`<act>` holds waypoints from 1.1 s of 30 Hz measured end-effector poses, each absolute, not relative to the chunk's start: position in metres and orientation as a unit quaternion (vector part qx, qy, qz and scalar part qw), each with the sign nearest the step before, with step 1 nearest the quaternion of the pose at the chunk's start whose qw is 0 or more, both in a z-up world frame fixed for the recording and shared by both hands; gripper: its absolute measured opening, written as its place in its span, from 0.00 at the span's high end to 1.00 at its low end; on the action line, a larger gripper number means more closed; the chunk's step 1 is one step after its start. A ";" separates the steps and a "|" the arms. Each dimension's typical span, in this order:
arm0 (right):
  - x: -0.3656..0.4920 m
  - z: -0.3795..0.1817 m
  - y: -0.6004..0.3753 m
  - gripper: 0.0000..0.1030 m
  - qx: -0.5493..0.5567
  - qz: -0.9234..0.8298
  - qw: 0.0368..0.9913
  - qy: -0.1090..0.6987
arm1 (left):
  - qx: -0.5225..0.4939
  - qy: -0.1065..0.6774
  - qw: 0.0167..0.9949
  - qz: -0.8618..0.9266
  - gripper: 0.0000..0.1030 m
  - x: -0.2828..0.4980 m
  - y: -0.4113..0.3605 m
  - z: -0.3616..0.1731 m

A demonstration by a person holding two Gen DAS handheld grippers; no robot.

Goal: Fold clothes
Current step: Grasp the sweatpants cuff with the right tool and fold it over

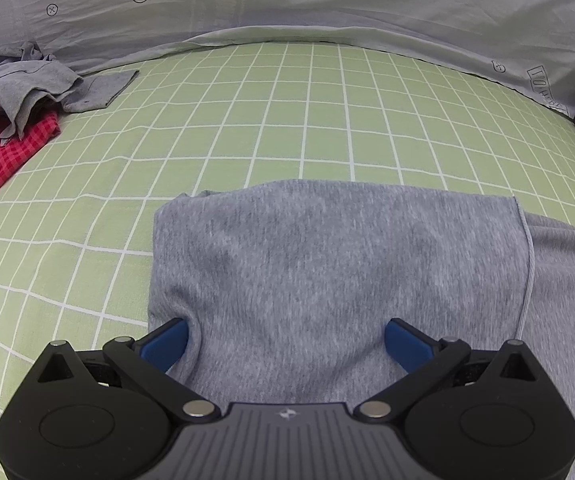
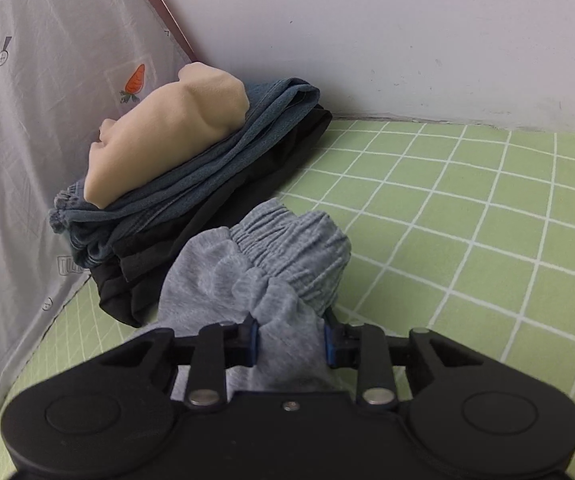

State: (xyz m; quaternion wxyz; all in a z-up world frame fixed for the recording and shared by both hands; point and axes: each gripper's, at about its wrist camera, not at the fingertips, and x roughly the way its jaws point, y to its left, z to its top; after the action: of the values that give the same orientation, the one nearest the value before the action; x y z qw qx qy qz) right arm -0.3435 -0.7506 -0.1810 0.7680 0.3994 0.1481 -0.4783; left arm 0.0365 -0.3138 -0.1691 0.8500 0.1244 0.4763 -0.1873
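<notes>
Sweatpants (image 1: 327, 272), soft grey jersey, will sag and bunch; right gripper (image 2: 290, 338) pinches the thick elastic waistband (image 2: 287, 236), the surest hold, while left gripper (image 1: 286, 340) gapes, released.

A bedroom in a home.
A bed with a green checked sheet (image 1: 287, 112) sits against a white wall (image 2: 407, 40), with a carrot-print quilt (image 1: 327, 0) and a stack of folded clothes (image 2: 191, 168).

Your grey trousers (image 1: 327, 264) are soft, fuzzy knit cloth with a ribbed waistband; the green checked bedsheet (image 1: 287, 112) is smooth woven cotton; both grippers' housings look like matt black plastic.
</notes>
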 end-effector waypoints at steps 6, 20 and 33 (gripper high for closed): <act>-0.329 -0.158 -0.718 0.73 0.437 -0.400 0.801 0.087 | 0.128 0.482 0.845 -0.190 0.00 0.039 -0.315 -0.169; -0.202 -0.144 -0.588 0.72 0.437 -0.215 0.859 0.158 | 0.139 0.474 0.843 -0.214 0.00 0.041 -0.312 -0.170; -0.157 -0.160 -0.499 0.52 0.296 -0.215 0.872 0.325 | 0.155 0.455 0.837 -0.260 0.00 0.039 -0.303 -0.173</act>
State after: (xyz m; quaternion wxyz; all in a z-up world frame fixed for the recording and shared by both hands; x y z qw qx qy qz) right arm -0.1574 -0.4986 -0.1603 0.8722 0.2959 0.3250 -0.2147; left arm 0.0392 -0.3033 -0.1727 0.8372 0.1546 0.4553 -0.2604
